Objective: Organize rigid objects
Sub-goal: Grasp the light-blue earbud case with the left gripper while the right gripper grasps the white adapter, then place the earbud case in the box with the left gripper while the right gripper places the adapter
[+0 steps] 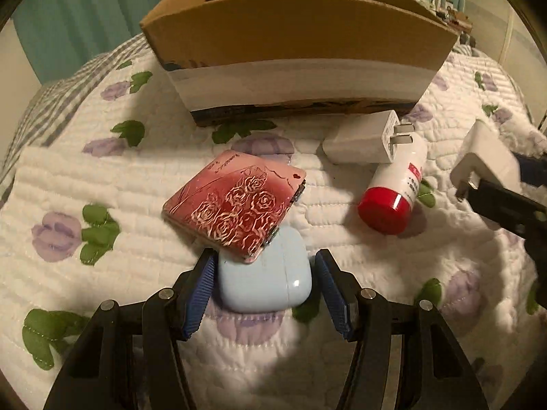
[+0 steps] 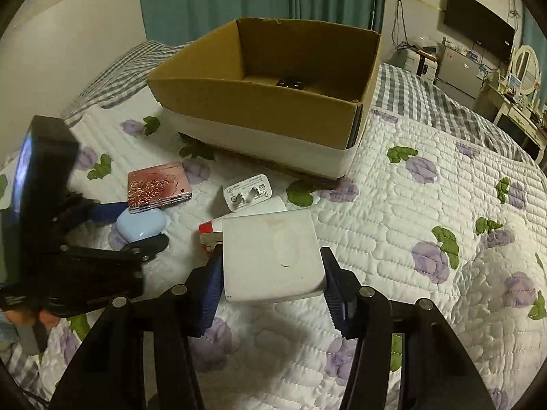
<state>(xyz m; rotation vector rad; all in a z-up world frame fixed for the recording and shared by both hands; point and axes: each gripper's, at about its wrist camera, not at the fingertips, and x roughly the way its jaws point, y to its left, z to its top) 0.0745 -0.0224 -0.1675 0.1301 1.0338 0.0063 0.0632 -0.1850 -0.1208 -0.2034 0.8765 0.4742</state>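
1. The cardboard box (image 2: 273, 102) sits open on the flowered quilt (image 2: 427, 205), and something small and dark lies on its floor; I can't make out what it is.
2. In front of the box, the left gripper (image 1: 263, 283) straddles a pale blue case (image 1: 261, 278), its blue pads at the case's sides. Whether they actually squeeze it, I cannot tell.
3. A pink compact with rose patterns (image 1: 236, 206) lies with one corner resting on the blue case, on the side facing the box.
4. The right gripper (image 2: 270, 276) is clamped on a large white charger (image 2: 273, 256), lifted above the quilt in front of the box.
5. A small white plug (image 1: 365, 141) lies close to the box's front wall, touching a white bottle with a red cap (image 1: 393, 191).
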